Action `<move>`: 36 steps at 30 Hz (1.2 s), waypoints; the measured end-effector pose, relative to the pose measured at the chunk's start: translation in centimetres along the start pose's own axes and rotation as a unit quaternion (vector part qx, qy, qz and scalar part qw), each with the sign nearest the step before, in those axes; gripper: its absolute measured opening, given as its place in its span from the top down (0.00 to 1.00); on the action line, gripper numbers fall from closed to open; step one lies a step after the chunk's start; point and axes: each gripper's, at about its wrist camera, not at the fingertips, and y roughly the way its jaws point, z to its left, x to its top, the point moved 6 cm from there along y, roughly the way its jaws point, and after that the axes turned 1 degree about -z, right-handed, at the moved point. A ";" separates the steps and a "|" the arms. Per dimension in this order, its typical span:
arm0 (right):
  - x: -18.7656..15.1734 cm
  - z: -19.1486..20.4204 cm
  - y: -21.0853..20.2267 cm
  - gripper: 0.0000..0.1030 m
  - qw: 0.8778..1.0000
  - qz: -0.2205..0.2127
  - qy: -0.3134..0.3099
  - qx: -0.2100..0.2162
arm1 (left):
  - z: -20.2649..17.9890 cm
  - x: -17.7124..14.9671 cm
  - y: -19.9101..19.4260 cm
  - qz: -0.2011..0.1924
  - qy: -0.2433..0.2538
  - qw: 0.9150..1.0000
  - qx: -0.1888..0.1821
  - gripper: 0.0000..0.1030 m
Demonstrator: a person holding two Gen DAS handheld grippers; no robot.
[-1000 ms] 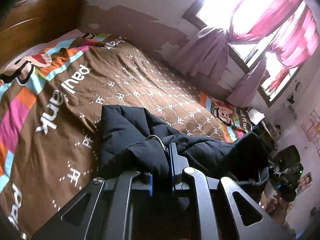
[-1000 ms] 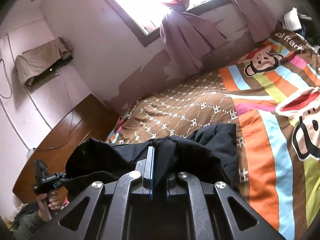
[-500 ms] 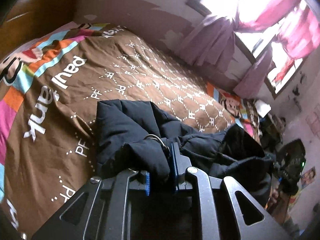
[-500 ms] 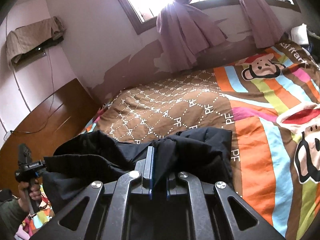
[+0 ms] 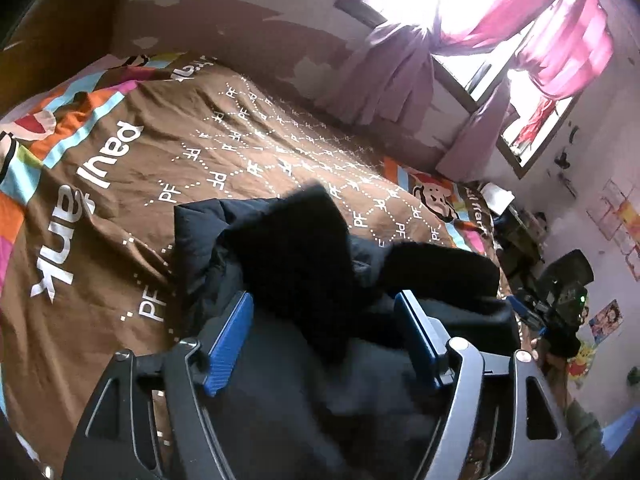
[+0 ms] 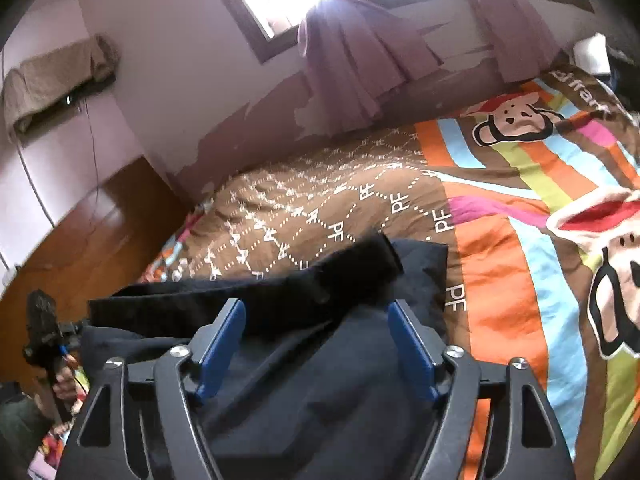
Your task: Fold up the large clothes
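Observation:
A dark navy padded jacket [image 5: 288, 252] lies bunched on the bed, near its front edge. It also shows in the right wrist view [image 6: 320, 344]. My left gripper [image 5: 324, 304] is open just above it, blue pads wide apart, with a blurred fold of the jacket between and beyond the fingers. My right gripper [image 6: 316, 316] is open too, over the other end of the jacket, with a dark band of fabric lying across beyond its pads. Neither gripper holds the cloth.
The bed carries a brown and striped cartoon-monkey cover [image 5: 120, 168] [image 6: 520, 208]. A wooden headboard [image 6: 88, 240] stands at one end. A peeling wall with pink-curtained windows [image 5: 460, 28] runs along the far side. Cluttered furniture [image 5: 540, 248] stands past the foot.
Both grippers were shut on the jacket and have opened. The jacket has dropped out of them onto the bed and lies lower and more folded over.

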 end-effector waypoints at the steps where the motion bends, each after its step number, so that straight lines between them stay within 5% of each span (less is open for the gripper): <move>1: 0.0 -0.5 0.0 0.28 1.000 -0.002 0.003 -0.007 | 0.1 0.0 -0.1 -0.001 0.009 1.000 0.008 0.34; 10: -2.0 -3.7 4.0 0.24 0.996 0.061 -0.006 -0.067 | 3.0 -2.0 1.0 0.016 0.055 0.993 0.100 0.34; 12: -2.3 -4.4 4.6 0.53 0.995 0.063 0.004 -0.072 | 3.8 -2.4 1.3 0.012 0.038 0.994 0.098 0.34; 15: -2.2 -4.0 4.8 0.78 0.995 0.064 -0.012 -0.079 | 4.9 -2.4 1.5 0.006 0.025 0.993 0.116 0.34; 18: -1.5 -3.5 4.3 0.86 0.994 0.047 -0.031 -0.095 | 5.3 -2.1 1.3 0.001 0.020 0.992 0.124 0.34; 23: -1.2 -3.4 4.6 0.76 0.990 0.049 -0.028 -0.130 | 3.0 -1.6 -2.0 -0.069 0.050 0.989 0.120 0.34; 27: -1.0 -0.9 2.2 0.33 0.994 0.022 -0.041 -0.096 | -0.9 -2.3 -3.6 -0.088 0.114 0.982 0.119 0.34; 31: -1.0 2.8 -0.7 0.32 0.996 -0.008 -0.074 -0.056 | -5.4 -3.8 -3.0 -0.073 0.158 0.982 0.072 0.34; 36: -4.9 8.1 -2.7 0.32 0.994 0.025 -0.103 0.034 | -9.8 -7.6 -0.4 -0.010 0.205 0.979 0.004 0.34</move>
